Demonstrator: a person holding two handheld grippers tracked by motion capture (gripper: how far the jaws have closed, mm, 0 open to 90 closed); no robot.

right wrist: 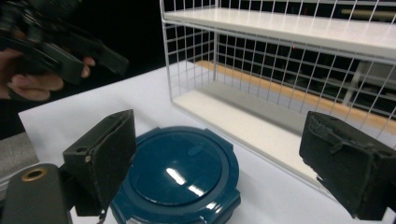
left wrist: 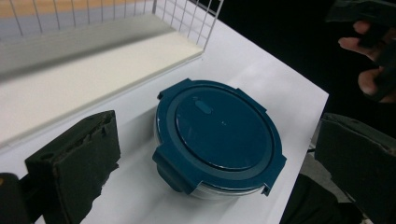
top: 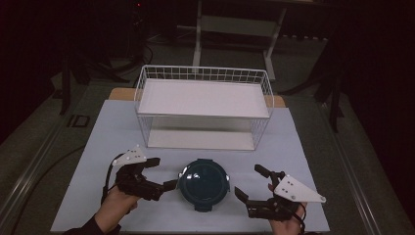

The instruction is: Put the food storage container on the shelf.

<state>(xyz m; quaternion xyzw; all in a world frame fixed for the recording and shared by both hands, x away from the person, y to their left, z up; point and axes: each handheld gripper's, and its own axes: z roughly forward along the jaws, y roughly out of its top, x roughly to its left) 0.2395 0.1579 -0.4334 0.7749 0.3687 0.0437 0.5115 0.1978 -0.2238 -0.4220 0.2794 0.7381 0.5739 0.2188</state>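
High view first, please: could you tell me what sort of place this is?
Probably a lab or recording workspace: a white-covered table with a staged wire shelf rack and lidded container, and dark equipment stands behind.

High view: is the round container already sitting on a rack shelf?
No, the round container sits on the white table in front of the wire rack.

White wire rack (top: 203, 108) on a white-topped table (top: 112, 132).

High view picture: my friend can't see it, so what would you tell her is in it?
A round blue container with its lid on sits on a white table, between two open black grippers, left and right. Behind it stands a white wire rack with two shelves.
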